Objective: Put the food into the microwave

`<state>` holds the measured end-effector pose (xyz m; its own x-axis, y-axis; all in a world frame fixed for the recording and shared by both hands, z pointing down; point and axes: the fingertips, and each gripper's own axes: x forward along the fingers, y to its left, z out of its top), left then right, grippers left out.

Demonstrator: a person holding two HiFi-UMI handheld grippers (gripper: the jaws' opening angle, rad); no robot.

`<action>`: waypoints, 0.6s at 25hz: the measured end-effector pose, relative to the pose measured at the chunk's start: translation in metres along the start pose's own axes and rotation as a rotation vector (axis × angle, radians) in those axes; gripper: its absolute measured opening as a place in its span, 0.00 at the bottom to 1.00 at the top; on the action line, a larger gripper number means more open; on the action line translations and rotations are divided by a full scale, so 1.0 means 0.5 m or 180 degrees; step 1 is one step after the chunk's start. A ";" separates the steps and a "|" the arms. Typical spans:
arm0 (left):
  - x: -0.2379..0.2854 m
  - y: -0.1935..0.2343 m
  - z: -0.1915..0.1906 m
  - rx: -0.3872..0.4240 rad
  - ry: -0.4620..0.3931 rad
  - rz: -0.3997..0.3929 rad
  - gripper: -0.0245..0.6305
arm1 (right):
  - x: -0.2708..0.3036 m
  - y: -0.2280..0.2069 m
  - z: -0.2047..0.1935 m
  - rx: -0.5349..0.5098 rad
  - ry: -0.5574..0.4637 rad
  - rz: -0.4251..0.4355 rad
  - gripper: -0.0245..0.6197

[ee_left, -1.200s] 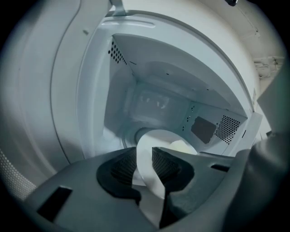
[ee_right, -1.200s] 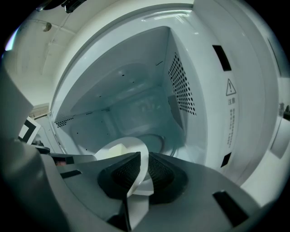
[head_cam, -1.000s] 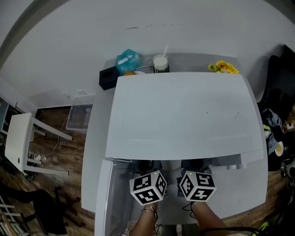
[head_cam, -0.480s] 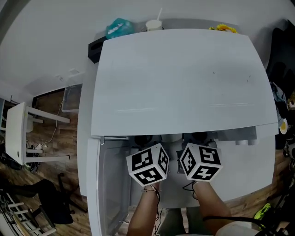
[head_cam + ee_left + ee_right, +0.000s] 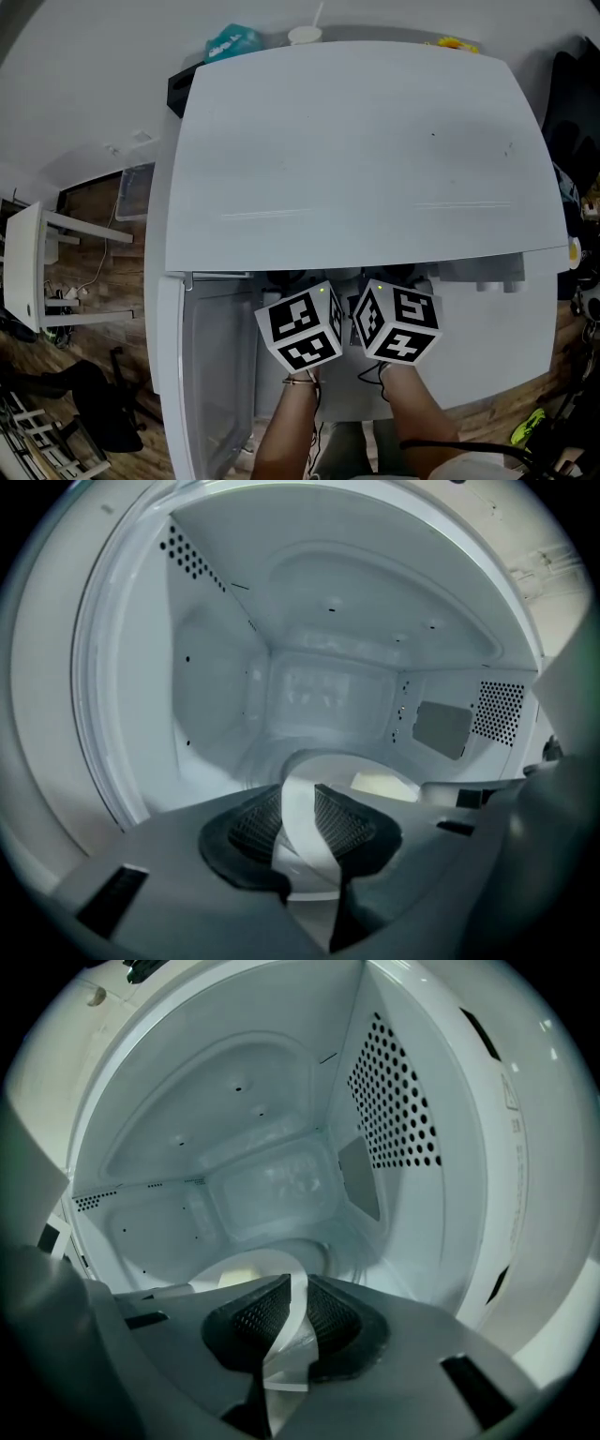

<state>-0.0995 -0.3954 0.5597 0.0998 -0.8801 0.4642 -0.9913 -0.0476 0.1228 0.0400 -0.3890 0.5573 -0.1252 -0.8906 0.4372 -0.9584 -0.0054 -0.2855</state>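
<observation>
Left gripper (image 5: 302,822): pinching! Jaws pressed onto the thin rim of a white plate (image 5: 323,764), the edge running up between the mesh pads in the lower middle of the left gripper view
Right gripper (image 5: 292,1312): same on this side, clamped on the plate's rim in the lower middle of the right gripper view
Head view: the two marker cubes sit side by side at lower centre, with the jaw tips out of sight under the microwave (image 5: 356,159) top
Plate: carried between both grippers at the mouth of the cavity (image 5: 319,686), its far part reaching in over the floor; I cannot tell whether it touches down
Food (image 5: 384,783): a pale yellowish patch on the plate, just right of the left jaws and just left of the right jaws; too small to name
Door (image 5: 202,375): swung wide open, lower left of the head view
Cavity: bare white walls, vent holes at the sides, nothing else inside that I can make out
How it will handle: the rim twists where it is nipped, so I judge the plate thin, light and bendy, more like paper than crockery
Risk: both grips are on the near edge, so the far side hangs unsupported; it could sag and let the food slide
Where to hold: the rim is the right place; keep the two grips apart and level, squeeze gently
Next call: ease it in flat, then set it down on the floor before the jaws let go
</observation>
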 end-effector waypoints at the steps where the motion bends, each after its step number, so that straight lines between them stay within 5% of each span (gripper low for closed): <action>1: 0.000 0.000 0.000 0.0011 0.0008 0.0011 0.20 | 0.000 0.000 0.000 0.0000 0.0009 -0.0009 0.14; 7: 0.005 0.000 -0.003 0.0128 0.0039 0.0132 0.20 | 0.003 -0.001 -0.001 -0.0051 0.0032 -0.0077 0.14; 15: 0.001 0.007 0.002 -0.0117 -0.0032 0.0085 0.20 | -0.001 -0.008 0.003 0.0049 -0.0008 -0.0063 0.14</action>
<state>-0.1029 -0.3962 0.5594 0.0722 -0.8856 0.4588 -0.9898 -0.0068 0.1426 0.0442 -0.3894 0.5569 -0.1055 -0.8914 0.4408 -0.9566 -0.0301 -0.2898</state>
